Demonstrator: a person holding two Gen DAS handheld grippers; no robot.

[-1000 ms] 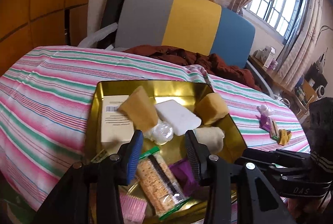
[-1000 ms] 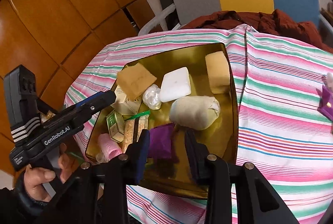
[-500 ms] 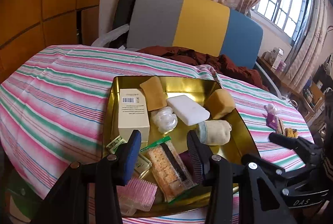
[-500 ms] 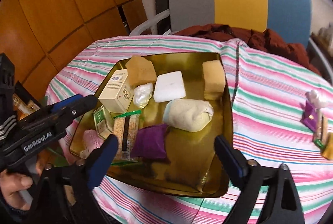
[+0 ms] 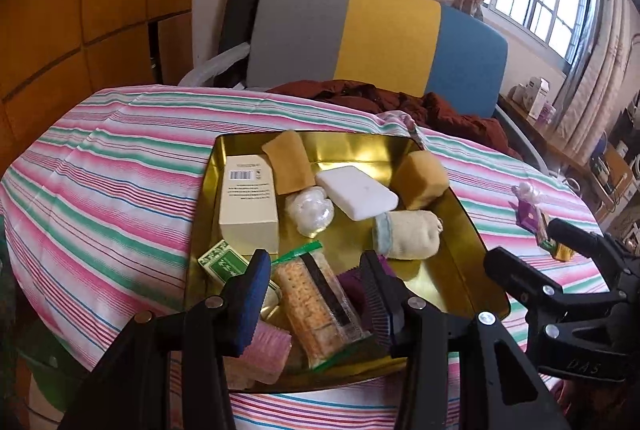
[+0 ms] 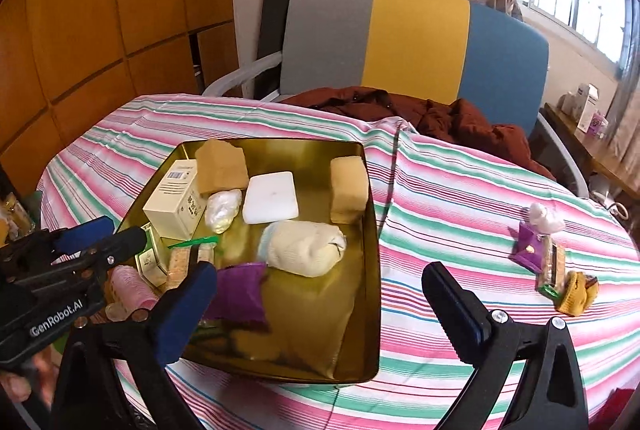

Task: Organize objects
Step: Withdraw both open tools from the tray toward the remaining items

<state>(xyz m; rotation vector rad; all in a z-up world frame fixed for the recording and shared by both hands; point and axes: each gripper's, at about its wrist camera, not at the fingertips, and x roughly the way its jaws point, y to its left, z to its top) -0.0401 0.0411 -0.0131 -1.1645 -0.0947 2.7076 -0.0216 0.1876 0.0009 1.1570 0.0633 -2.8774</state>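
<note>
Right claw [image 6: 320, 304], shut around the purple fabric pouch [image 6: 239, 294] a second ago, now gapes wide and backs off; the pouch lies released at the near edge of the gold metal tray [image 6: 370, 270]. Left claw [image 5: 316, 294] hovers half-open, empty.

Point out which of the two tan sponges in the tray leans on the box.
The left sponge, at the tray's far left corner: it rests tilted on the cream box. The other sponge stands alone against the right wall.

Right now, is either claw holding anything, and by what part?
Nothing is held. The right claw is wide open above the gold tray; the left claw is open over the cracker packet.
</note>
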